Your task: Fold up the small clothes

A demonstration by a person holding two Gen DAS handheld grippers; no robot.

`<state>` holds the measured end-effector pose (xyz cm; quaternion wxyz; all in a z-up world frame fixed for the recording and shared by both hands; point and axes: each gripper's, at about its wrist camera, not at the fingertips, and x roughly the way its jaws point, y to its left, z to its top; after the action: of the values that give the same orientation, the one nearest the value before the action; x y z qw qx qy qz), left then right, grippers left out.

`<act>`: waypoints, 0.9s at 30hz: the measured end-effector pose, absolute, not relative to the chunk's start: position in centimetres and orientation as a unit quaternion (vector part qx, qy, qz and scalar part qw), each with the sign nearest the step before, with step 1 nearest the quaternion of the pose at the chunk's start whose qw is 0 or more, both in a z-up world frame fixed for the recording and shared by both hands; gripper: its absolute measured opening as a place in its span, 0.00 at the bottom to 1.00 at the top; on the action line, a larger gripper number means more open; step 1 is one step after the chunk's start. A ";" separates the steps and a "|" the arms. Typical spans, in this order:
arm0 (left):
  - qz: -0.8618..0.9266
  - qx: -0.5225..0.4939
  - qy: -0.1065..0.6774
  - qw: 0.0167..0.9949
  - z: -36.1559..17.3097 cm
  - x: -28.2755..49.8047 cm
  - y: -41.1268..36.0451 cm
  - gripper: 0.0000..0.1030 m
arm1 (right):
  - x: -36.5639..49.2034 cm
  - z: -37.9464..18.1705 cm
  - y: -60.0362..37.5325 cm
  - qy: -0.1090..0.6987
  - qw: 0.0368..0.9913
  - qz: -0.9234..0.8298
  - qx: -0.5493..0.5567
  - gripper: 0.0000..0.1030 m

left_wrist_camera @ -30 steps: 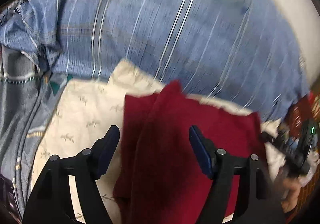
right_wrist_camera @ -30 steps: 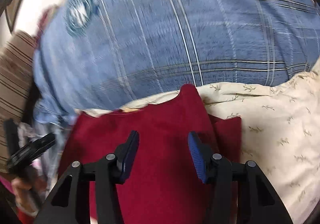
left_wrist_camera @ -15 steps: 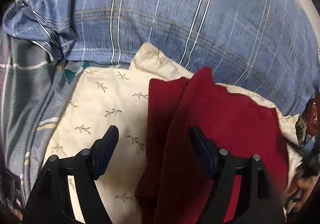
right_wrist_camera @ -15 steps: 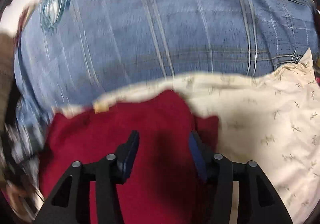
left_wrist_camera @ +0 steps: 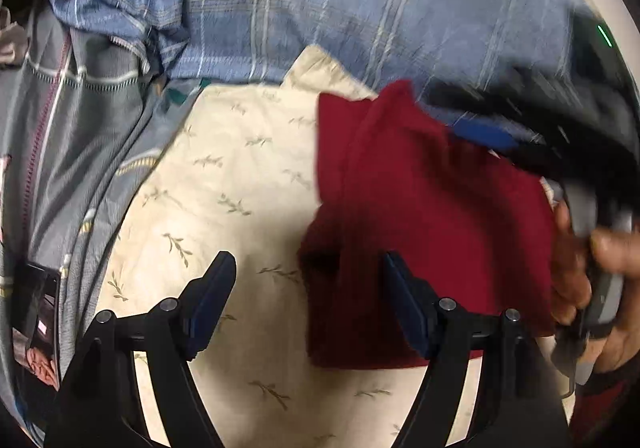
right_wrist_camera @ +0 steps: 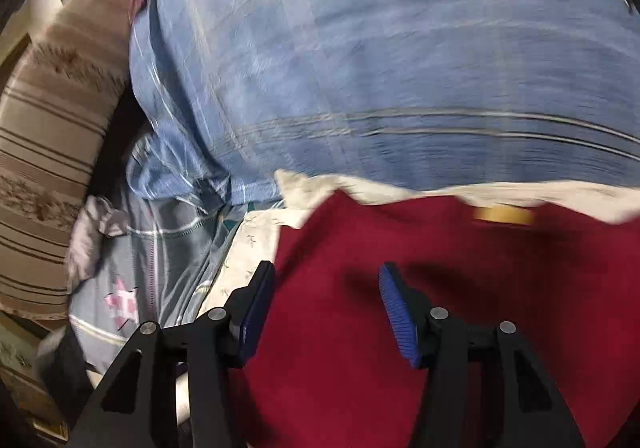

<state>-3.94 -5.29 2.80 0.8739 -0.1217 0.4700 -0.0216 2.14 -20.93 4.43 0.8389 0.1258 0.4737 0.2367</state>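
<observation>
We are working over the dark red knit garment [left_wrist_camera: 420,216], which is lying partly folded on the cream leaf-printed cloth [left_wrist_camera: 224,184], just in front of the blue plaid pillow [right_wrist_camera: 400,68]. We judge the doubled layer could be slipping open or bunching if one side gets dragged, since the soft knit is sitting loose on slick cloth. Our left gripper [left_wrist_camera: 308,300] is hovering with fingers spread wide at the garment's left edge, holding nothing. Our right gripper [right_wrist_camera: 326,308] is likewise standing wide above the red fabric, gripping nothing; actual contact we cannot tell.
</observation>
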 end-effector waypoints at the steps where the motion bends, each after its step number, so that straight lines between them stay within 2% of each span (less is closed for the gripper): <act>1: -0.020 -0.122 0.474 0.872 2.4 -3.6 -5.1 0.73 | 2.9 3.6 -19.5 0.485 0.831 0.243 0.125 0.52; 2: -0.021 -0.123 0.477 0.870 2.2 -3.5 -4.9 0.73 | 4.1 2.4 -17.8 0.497 0.821 0.251 0.125 0.50; 3: -0.024 -0.125 0.479 0.869 2.0 -3.2 -4.7 0.73 | 4.8 1.9 -16.9 0.504 0.817 0.253 0.120 0.36; 4: -0.024 -0.129 0.479 0.868 1.9 -3.0 -4.5 0.73 | 5.6 0.9 -15.7 0.515 0.814 0.248 0.102 0.15; 5: -0.024 -0.132 0.478 0.868 1.9 -3.0 -4.3 0.74 | 5.8 0.2 -15.2 0.521 0.815 0.239 0.087 0.08; 8: -0.025 -0.144 0.483 0.864 1.8 -2.5 -3.9 0.76 | 6.5 -1.3 -14.1 0.515 0.823 0.232 0.069 0.00; 12: -0.022 -0.147 0.480 0.864 1.8 -2.4 -3.7 0.76 | 6.7 -1.9 -13.0 0.517 0.824 0.227 0.051 0.00; 14: -0.022 -0.147 0.480 0.865 1.8 -2.5 -3.7 0.76 | 5.8 -0.4 -13.7 0.506 0.824 0.245 0.064 0.06; 15: -0.020 -0.144 0.479 0.866 1.8 -2.6 -3.8 0.76 | 5.5 0.4 -14.3 0.499 0.827 0.247 0.073 0.06; 16: -0.019 -0.142 0.478 0.867 1.9 -2.6 -3.9 0.76 | 4.7 1.6 -15.3 0.488 0.834 0.246 0.083 0.09; 19: -0.016 -0.136 0.474 0.870 2.0 -2.8 -4.0 0.76 | 2.7 3.9 -17.6 0.459 0.854 0.235 0.073 0.29; 23: -0.010 -0.128 0.471 0.872 2.0 -3.0 -4.3 0.76 | 1.7 4.2 -18.9 0.443 0.876 0.191 0.021 0.30; 27: -0.010 -0.122 0.471 0.873 1.9 -3.0 -4.4 0.76 | 3.2 2.6 -19.1 0.458 0.869 0.186 0.032 0.29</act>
<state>-2.96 -4.39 1.93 0.8734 -0.1216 0.4714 -0.0100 3.16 -19.14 2.59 0.8687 0.0316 0.4580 0.1863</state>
